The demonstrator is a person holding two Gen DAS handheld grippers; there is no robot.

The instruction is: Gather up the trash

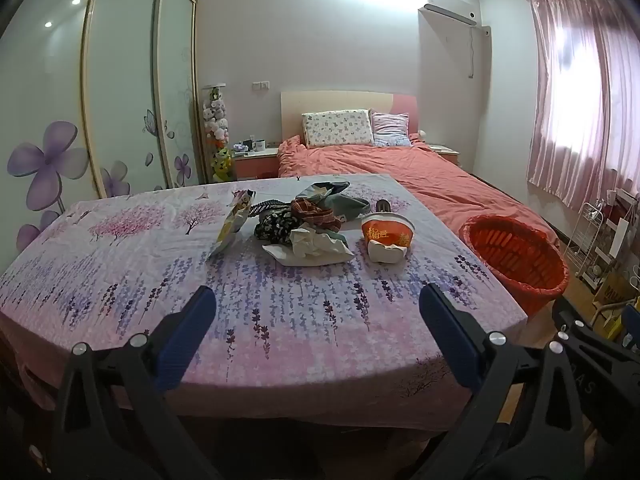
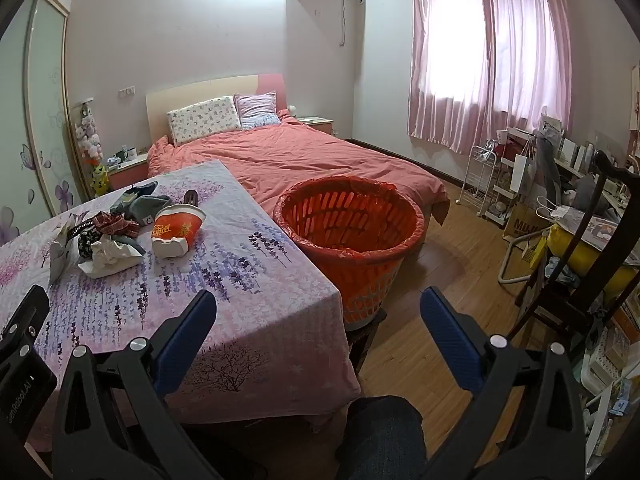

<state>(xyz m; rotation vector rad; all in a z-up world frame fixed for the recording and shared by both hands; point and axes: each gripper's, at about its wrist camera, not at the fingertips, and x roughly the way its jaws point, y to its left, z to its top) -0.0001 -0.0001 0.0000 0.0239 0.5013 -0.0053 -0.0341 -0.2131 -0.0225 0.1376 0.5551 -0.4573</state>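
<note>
A heap of trash lies mid-table on the lavender-print cloth [image 1: 280, 312]: a crumpled white paper [image 1: 312, 246], an orange paper bowl [image 1: 386, 230] tipped on its side with a squashed white cup [image 1: 386, 254] in front, a yellow snack bag [image 1: 234, 224] to the left, and dark patterned rags [image 1: 308, 210] behind. The orange basket [image 1: 516, 264] lined with a red bag stands off the table's right edge, seen nearer in the right wrist view as the basket [image 2: 352, 236]. My left gripper [image 1: 318, 300] hangs open over the table's near part, short of the heap. My right gripper [image 2: 318, 304] is open beside the table corner, with the basket beyond it.
A bed with a coral cover [image 2: 304, 156] lies beyond the table. A dark wooden chair [image 2: 576, 280] and cluttered shelves [image 2: 496, 184] stand at the right over wooden floor [image 2: 452, 240]. A person's knee [image 2: 380, 436] shows below. Sliding wardrobe doors [image 1: 120, 92] fill the left wall.
</note>
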